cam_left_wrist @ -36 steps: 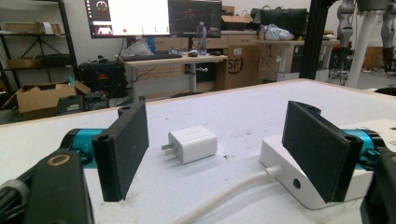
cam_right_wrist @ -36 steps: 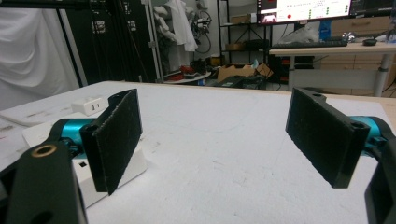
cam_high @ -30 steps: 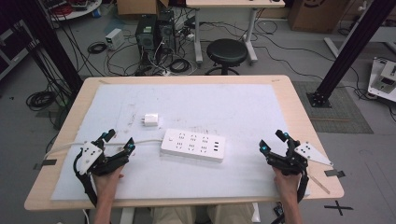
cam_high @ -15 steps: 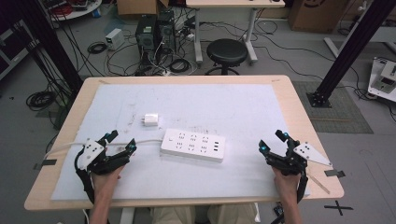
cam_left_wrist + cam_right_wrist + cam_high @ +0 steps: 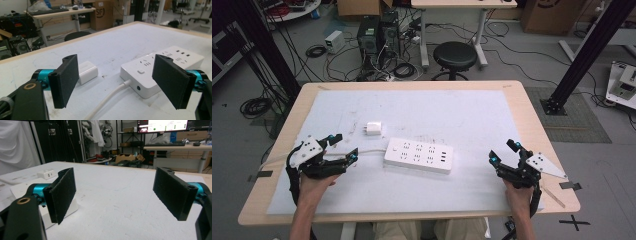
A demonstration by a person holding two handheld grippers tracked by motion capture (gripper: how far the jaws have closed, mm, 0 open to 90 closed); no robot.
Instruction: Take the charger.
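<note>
I see the wooden table (image 5: 532, 115) first, nearly all of its top covered by a white mat (image 5: 472, 115). On the mat, a little toward my side of the middle, lies the white power strip (image 5: 418, 155), flat, with its sockets facing up and its long side running left to right. Its white cable (image 5: 367, 151) leaves the left end and runs off toward the table's left edge, passing under the tips of my left gripper (image 5: 343, 148). Just beyond the strip's left end, apart from it, sits a small white charger plug (image 5: 373, 128), lying on its side.

My left gripper rests low at the left of the mat, pointing toward the strip's left end. Its jaws stand wide apart and hold nothing; in the left gripper view the cable (image 5: 110, 96) runs up between the two black pads (image 5: 65, 80), with the power strip (image 5: 162, 66) just ahead on the right and the charger plug (image 5: 87, 72) ahead on the left.

My right gripper (image 5: 503, 151) sits near the mat's right edge, well apart from the strip. Its jaws are also spread wide and empty; between its pads (image 5: 62, 193) I see bare mat (image 5: 120, 202).
</note>
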